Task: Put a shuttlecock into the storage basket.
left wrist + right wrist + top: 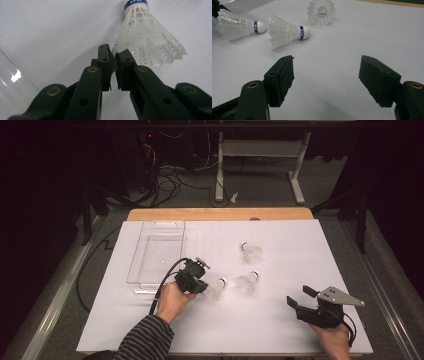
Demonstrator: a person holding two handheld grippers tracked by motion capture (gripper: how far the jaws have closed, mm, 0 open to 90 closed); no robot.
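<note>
the left gripper (204, 287) has its two matte black jaws drawn nearly together, the pads pinching the thin, frilled skirt edge of a white plastic shuttlecock (147, 41); the right gripper (301, 298) holds nothing, its blocky, faintly ribbed pads spread wide above bare table. the pinched shuttlecock lies on its side near the middle of the table, just right of the left gripper, its rounded white cork ringed by a blue printed band and pointing away from the jaws, its skirt a lattice of slim moulded ribs flaring into a scalloped rim. a second shuttlecock (248, 281) of the same make lies on its side just beside the first, apart from it, cork toward the far right. a third shuttlecock (251, 252) rests farther back; in the right gripper view its open skirt faces the camera as a round cage. the table (280, 330) is covered by a smooth, pale matte sheet with faint grid lines, a strip of wood showing at its far edge. a clear, rectangular plastic tray (156, 254) with glossy walls and rounded corners sits left of the left gripper. a striped knit sleeve (145, 340) covers the person's left forearm.
</note>
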